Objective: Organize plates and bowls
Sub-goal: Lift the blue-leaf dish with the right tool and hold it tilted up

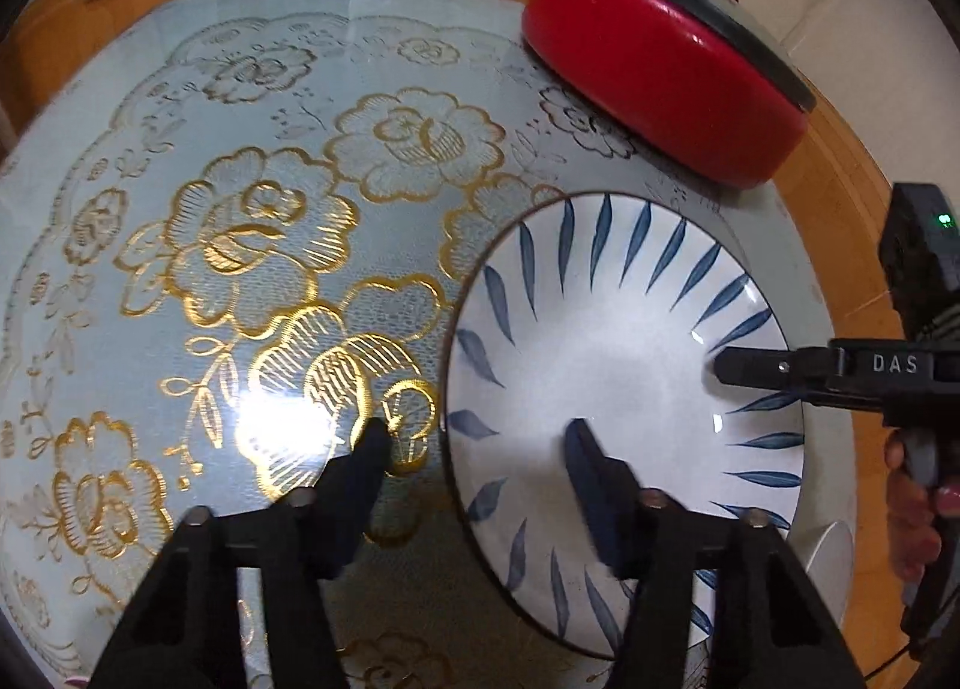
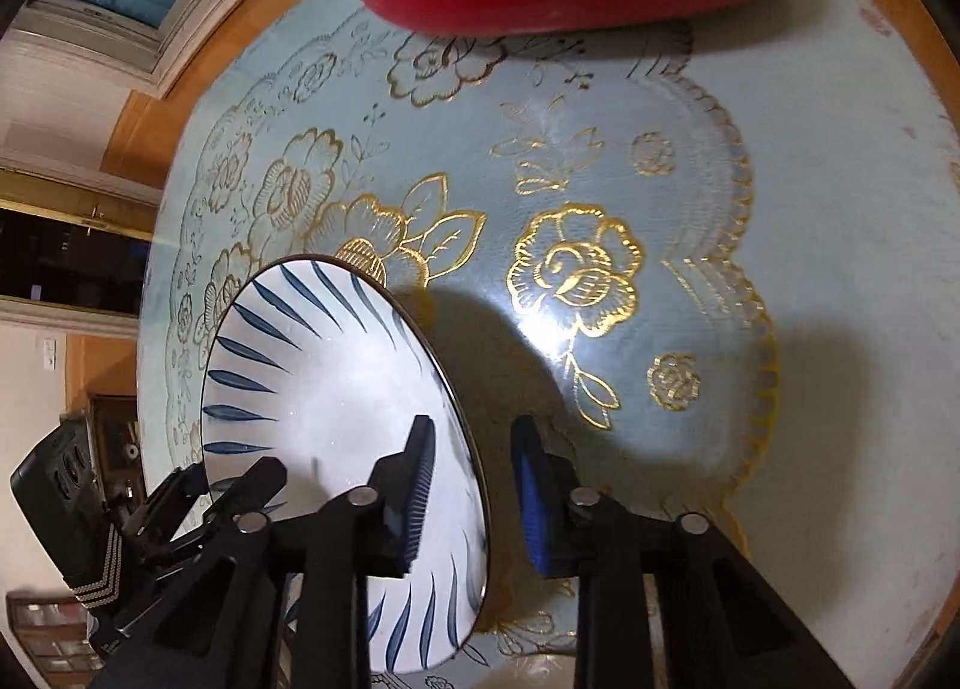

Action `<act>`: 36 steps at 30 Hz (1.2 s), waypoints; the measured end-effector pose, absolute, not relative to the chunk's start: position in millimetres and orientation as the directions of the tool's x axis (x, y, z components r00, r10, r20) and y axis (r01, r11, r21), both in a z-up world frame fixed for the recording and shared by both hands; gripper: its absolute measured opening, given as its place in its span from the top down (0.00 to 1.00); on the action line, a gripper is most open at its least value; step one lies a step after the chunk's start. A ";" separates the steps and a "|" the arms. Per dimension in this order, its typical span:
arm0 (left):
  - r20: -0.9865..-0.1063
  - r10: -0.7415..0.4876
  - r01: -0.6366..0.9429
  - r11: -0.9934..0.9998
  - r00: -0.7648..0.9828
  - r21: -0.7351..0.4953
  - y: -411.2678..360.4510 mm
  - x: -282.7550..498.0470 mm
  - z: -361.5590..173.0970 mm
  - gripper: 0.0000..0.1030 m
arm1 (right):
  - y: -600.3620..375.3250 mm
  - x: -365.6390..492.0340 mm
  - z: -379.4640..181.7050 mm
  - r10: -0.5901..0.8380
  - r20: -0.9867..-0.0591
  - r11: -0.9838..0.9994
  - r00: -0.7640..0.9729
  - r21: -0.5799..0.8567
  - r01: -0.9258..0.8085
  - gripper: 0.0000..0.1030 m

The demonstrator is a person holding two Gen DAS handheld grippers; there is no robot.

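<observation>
Both claws are matte black plastic frames with round silver screw heads at the joints. The right claw [image 2: 471,449] wears ribbed blue finger pads [image 2: 531,485]; its side reads "DAS" in white, beside a green light.

Overhead glare whitens the tablecloth [image 1: 282,431]; dark shadows, fisheye-bent edges, perhaps slight motion blur.

Blue-leafed white bowl [image 1: 624,365] on tablecloth
</observation>
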State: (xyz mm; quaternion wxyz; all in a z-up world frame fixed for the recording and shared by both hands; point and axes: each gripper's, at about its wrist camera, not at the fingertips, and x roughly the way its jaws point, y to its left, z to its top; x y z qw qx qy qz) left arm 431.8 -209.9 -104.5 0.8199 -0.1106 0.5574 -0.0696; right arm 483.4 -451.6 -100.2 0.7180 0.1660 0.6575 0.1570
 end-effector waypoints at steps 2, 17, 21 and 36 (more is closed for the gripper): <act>-0.899 -0.245 -0.004 0.964 0.364 -0.264 -210.8 433.3 -107.4 0.51 | -449.8 484.7 -104.9 0.461 -0.884 0.887 0.072 0.462 -0.005 0.81; -0.889 -0.218 0.025 0.973 0.402 -0.228 -215.7 428.5 -102.5 0.72 | -433.4 479.2 -110.0 0.472 -0.878 0.881 0.079 0.473 -0.005 0.87; -0.872 -0.207 0.023 0.975 0.443 -0.220 -210.2 421.4 -86.7 0.72 | -429.6 472.9 -96.5 0.481 -0.871 0.876 0.098 0.482 -0.020 0.87; -0.800 -0.225 0.060 0.971 0.556 -0.232 -200.6 346.1 -17.7 0.70 | -427.3 398.7 -22.5 0.521 -0.829 0.852 0.203 0.520 -0.062 0.87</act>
